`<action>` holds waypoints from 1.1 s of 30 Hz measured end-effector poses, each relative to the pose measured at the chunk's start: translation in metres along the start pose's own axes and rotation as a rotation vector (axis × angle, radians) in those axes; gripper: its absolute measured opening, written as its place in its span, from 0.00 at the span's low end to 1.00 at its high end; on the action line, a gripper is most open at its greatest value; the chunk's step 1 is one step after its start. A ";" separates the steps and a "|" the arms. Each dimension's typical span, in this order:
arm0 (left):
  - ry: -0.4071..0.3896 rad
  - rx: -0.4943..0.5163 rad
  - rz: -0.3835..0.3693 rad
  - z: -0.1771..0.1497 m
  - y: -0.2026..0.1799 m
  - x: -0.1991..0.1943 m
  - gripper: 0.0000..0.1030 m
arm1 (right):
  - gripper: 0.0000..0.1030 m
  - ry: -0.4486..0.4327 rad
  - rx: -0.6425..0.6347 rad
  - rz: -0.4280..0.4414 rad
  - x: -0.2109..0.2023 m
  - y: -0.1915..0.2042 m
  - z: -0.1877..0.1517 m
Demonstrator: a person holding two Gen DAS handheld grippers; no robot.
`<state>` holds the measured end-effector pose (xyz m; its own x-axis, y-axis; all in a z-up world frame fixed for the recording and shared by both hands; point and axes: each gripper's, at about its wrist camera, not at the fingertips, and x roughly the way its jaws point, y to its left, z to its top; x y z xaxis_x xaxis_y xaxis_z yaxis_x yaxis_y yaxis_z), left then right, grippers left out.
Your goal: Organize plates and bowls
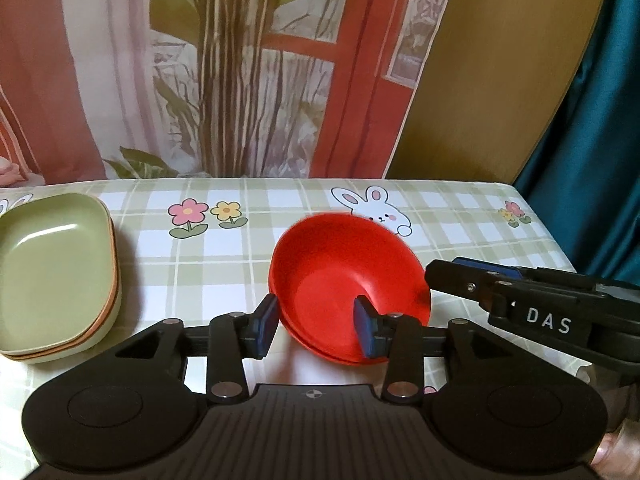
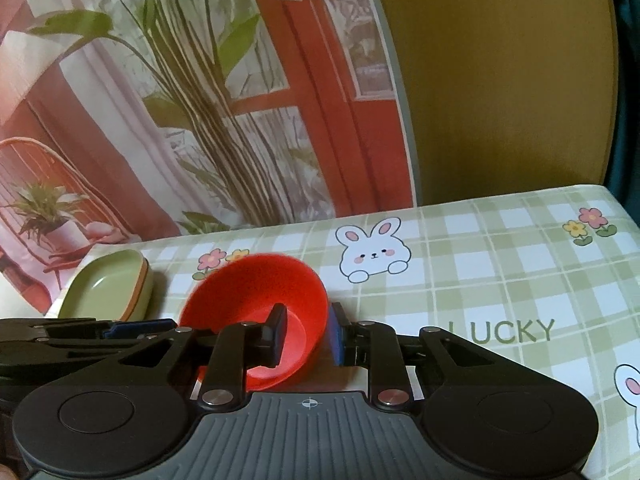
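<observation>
1. A green-and-white checked cloth with bunnies and flowers covers the surface [image 1: 240, 264], a printed curtain behind.
2. Left gripper [image 1: 316, 326]: jaws spread, straddling the near rim of the glossy red round plastic bowls [image 1: 344, 272], not pressing.
3. Right gripper [image 2: 308, 334]: jaws slightly parted around the same stack's right rim.
4. Stacked green and orange rounded-square plates [image 1: 52, 272] at nine o'clock.

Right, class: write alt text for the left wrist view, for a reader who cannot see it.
Stacked red bowls sit on a checked tablecloth, their near rim between the open pads of the left hand-held gripper. Stacked green plates lie left; the right hand-held gripper reaches in from the right.
</observation>
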<state>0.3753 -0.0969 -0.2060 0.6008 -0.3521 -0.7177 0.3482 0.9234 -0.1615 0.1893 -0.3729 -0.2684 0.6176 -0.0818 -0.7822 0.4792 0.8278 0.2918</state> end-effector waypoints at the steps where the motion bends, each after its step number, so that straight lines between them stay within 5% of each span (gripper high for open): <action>1: -0.005 -0.003 0.000 0.000 0.001 -0.002 0.42 | 0.21 -0.002 -0.003 0.001 -0.002 0.001 0.000; 18: -0.071 -0.018 -0.027 -0.022 0.010 -0.056 0.43 | 0.27 -0.052 -0.003 0.009 -0.048 0.018 -0.009; 23: -0.102 -0.028 -0.004 -0.038 0.012 -0.076 0.50 | 0.47 -0.071 0.002 0.011 -0.060 0.022 -0.017; 33: -0.170 -0.049 0.029 -0.067 0.008 -0.111 0.51 | 0.56 -0.085 -0.020 0.006 -0.087 0.028 -0.037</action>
<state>0.2633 -0.0404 -0.1734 0.7245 -0.3423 -0.5982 0.2959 0.9384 -0.1785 0.1261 -0.3222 -0.2130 0.6717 -0.1231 -0.7305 0.4633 0.8393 0.2846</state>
